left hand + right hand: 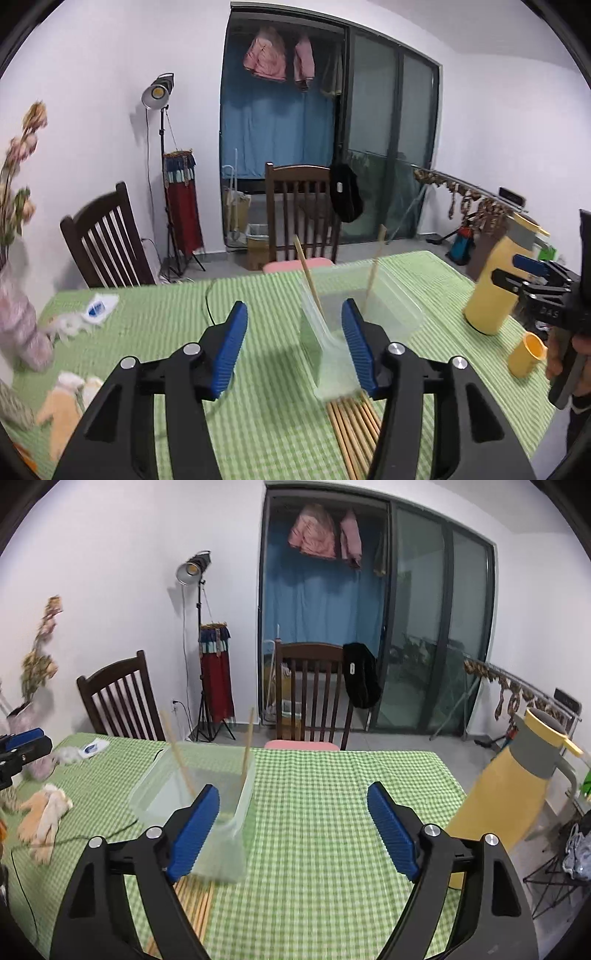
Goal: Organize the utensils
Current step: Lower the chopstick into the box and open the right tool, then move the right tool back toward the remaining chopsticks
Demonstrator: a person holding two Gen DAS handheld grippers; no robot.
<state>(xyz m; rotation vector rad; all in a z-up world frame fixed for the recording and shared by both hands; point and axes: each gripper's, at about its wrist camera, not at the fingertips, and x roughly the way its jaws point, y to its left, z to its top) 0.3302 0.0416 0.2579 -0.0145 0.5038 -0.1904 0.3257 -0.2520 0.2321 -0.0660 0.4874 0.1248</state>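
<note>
Right wrist, right tool (293, 827) agape, empty

Chopsticks (354, 432) on cloth: near ends cut by lower frame edge, part hidden behind right finger of left gripper (295, 347). Box (207, 786) motion-blurred, near corner behind blue pad. Flowers (22, 155) blurred. Jug (517, 786) base hidden.

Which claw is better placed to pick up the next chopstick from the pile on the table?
Probably the left claw: open and empty, the chopsticks lie just below it. The right claw points further right.
</note>
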